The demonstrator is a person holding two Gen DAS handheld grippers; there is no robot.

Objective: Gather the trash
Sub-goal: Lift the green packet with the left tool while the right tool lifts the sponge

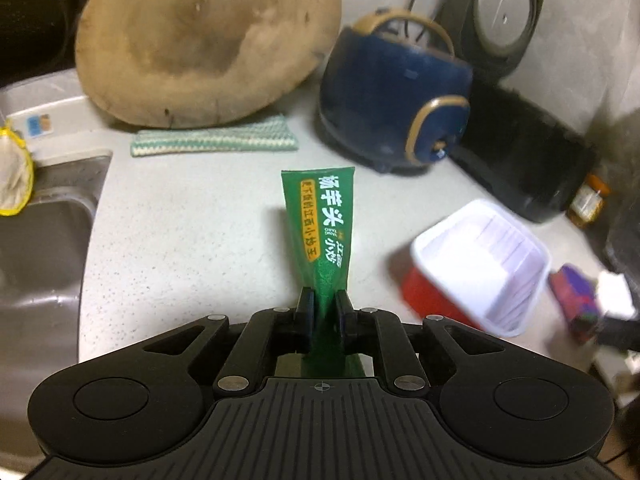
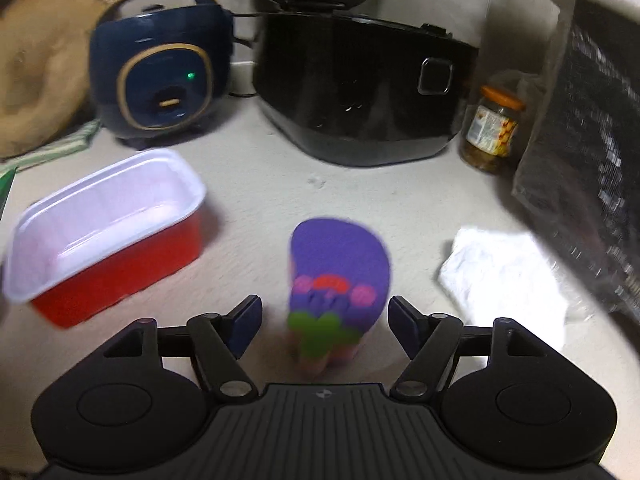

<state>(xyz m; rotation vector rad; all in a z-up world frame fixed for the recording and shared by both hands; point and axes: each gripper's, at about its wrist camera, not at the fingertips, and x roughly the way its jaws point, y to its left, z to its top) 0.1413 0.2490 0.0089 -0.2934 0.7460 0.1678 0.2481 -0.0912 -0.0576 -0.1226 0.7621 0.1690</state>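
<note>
My left gripper (image 1: 323, 303) is shut on a green snack wrapper (image 1: 322, 224) with white and orange print, held above the pale counter. A red tray with a white inside (image 1: 478, 268) lies to its right; it also shows in the right wrist view (image 2: 108, 232). My right gripper (image 2: 326, 318) is open, its jaws on either side of a purple wrapper (image 2: 340, 272) with pink and green print, not touching it. A crumpled white tissue (image 2: 504, 276) lies to the right of that wrapper. The purple wrapper (image 1: 578, 296) and tissue (image 1: 614, 294) show blurred in the left wrist view.
A round wooden board (image 1: 204, 40) leans at the back above a striped cloth (image 1: 216, 142). A blue cooker (image 2: 160, 68), a black cooker (image 2: 360, 88) and a jar (image 2: 494, 126) stand at the back. A sink (image 1: 44, 240) is on the left. A dark mesh object (image 2: 592, 152) is on the right.
</note>
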